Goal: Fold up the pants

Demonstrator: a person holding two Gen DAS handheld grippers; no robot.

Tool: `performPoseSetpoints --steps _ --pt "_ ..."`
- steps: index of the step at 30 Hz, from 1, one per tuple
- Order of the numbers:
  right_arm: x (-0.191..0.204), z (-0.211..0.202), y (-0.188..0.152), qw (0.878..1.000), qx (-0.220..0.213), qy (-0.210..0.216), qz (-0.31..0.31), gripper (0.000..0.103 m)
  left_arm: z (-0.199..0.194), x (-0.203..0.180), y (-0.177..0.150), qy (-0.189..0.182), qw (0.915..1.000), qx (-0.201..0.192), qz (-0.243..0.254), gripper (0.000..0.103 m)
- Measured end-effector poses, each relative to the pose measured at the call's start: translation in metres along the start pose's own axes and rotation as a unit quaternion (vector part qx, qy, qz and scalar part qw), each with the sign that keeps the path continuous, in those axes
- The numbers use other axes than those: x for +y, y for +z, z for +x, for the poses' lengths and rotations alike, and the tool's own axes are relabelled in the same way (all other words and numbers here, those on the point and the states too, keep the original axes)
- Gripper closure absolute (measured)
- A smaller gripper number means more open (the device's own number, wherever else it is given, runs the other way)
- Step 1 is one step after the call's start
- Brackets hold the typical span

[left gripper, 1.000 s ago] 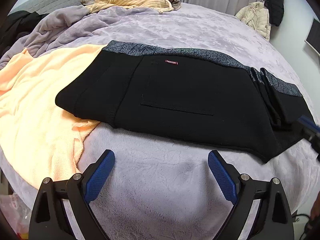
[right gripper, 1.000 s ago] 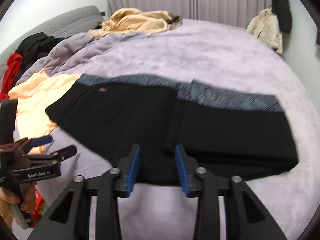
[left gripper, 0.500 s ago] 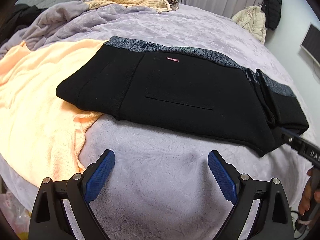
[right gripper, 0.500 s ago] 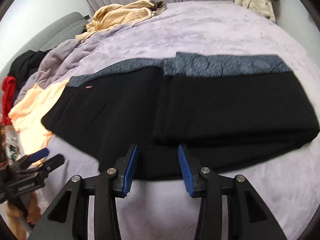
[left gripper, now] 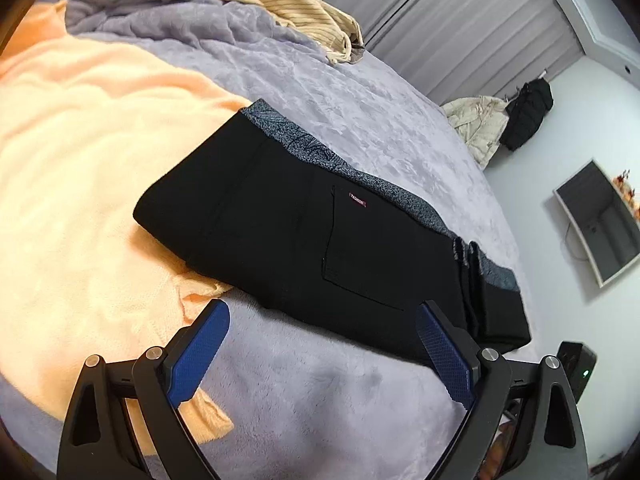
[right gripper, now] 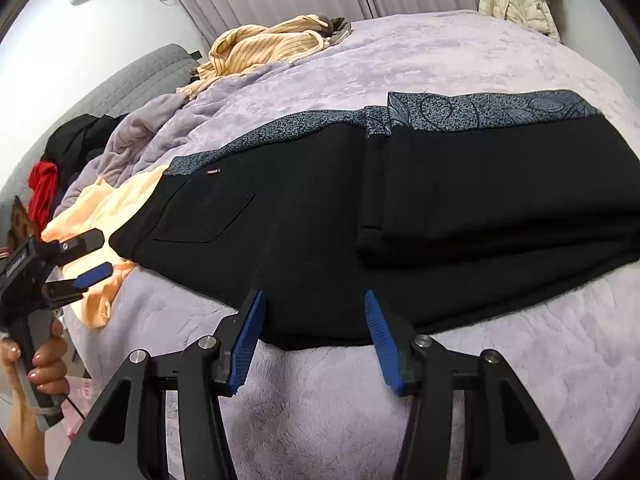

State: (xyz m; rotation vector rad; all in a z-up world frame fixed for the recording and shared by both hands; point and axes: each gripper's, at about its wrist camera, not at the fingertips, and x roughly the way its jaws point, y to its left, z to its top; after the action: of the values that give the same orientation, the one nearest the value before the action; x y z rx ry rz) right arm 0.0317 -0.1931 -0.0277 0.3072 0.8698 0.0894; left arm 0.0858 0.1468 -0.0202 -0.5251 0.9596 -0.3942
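Observation:
Black pants [left gripper: 300, 220] with a grey patterned waistband [left gripper: 312, 148] lie flat on the bed, the legs folded over onto the right half [right gripper: 500, 184]. My left gripper [left gripper: 322, 312] hovers wide open just short of the pants' near edge, with nothing between its blue pads. In the right wrist view it shows at the left [right gripper: 80, 256], held by a hand [right gripper: 44, 360]. My right gripper [right gripper: 314, 296] hangs low over the near edge of the pants [right gripper: 320, 220]. Its jaws are opening, with black cloth lying between the fingers, and the pads do not press on it.
A lavender blanket [left gripper: 340, 400] covers the bed. A peach blanket [left gripper: 80, 160] lies under the pants' left end. A yellow striped garment [left gripper: 296, 4] sits at the far side, with red and black clothes [right gripper: 42, 192] at the left. Jackets [left gripper: 476, 124] and a screen [left gripper: 600, 220] are beyond the bed.
The left gripper has swung and rolled, so the pants now run diagonally in its view. The right gripper has sunk closer to the pants' near edge and its jaws have widened.

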Motion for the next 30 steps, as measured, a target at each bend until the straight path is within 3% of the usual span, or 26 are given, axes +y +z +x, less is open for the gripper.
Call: performPoseSetpoints --steps 4,7,15,20,23,24,26,28,30 --pt "0.003 0.002 0.001 1.000 0.007 -0.005 -0.011 0.047 0.017 0.006 0.004 -0.051 0.9981 0.004 -0.036 0.008" --pt "0.003 0.003 0.002 1.000 0.009 -0.006 -0.013 0.047 0.031 0.003 0.002 -0.038 0.9984 0.007 -0.041 0.004" --pt "0.004 0.005 0.002 1.000 0.009 -0.008 -0.013 0.047 0.047 -0.008 0.005 0.003 0.9995 0.008 -0.032 0.004" --pt "0.004 0.005 0.002 1.000 0.009 -0.006 -0.012 0.046 0.025 -0.042 0.010 -0.016 0.9979 -0.061 0.016 0.004" --pt "0.006 -0.001 0.012 1.000 0.023 -0.004 -0.011 0.046 0.043 -0.045 0.011 0.037 0.9979 -0.047 0.026 0.004" --pt "0.008 -0.005 0.018 1.000 0.028 -0.003 -0.013 0.046 0.051 -0.039 0.012 0.058 0.9978 -0.030 0.014 0.006" --pt "0.016 -0.019 0.039 0.999 0.026 0.009 -0.023 0.046 0.068 -0.028 0.014 0.114 0.9934 -0.003 0.003 0.047" --pt "0.030 -0.030 0.066 0.998 0.030 0.023 -0.050 0.046 0.072 -0.025 0.011 0.130 0.9914 -0.002 0.014 0.051" --pt "0.055 -0.035 0.098 0.995 0.040 0.024 -0.093 0.046 0.070 -0.037 0.006 0.161 0.9853 -0.020 0.054 0.054"
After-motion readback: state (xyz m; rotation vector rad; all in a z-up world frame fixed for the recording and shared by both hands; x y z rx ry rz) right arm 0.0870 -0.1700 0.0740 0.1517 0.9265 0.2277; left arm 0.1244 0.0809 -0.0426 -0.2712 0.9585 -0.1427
